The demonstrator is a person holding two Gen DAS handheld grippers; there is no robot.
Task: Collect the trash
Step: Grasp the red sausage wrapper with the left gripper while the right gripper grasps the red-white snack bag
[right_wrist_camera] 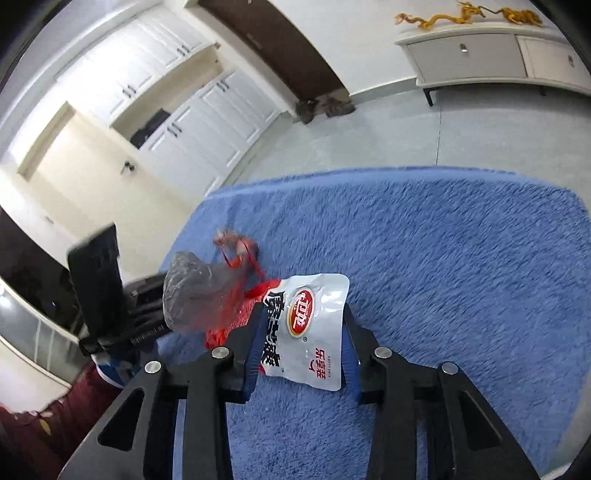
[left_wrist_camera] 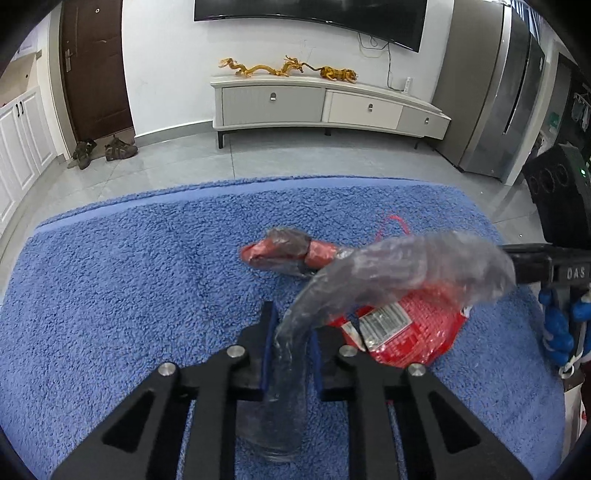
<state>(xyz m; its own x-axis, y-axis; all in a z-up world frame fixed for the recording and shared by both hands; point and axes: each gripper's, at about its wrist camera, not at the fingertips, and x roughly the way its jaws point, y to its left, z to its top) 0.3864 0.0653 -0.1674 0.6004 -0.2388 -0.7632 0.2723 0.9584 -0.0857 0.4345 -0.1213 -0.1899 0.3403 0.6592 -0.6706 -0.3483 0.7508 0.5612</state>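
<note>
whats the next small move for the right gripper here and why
Probably finish closing the right gripper on the white snack packet. The packet lies on the blue rug between its fingers, but a gap still shows at the right pad, so it is not gripped yet. The left gripper already pinches the clear plastic wrap, so only the packet needs securing before lifting.

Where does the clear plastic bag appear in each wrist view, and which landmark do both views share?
Left wrist view: clear plastic bag runs from lower centre, between the left gripper's fingers, up to the right.
Right wrist view: clear plastic bag sits left of centre, over red netting.
Shared landmark: the golden dragon figurines on the white cabinet.
</note>
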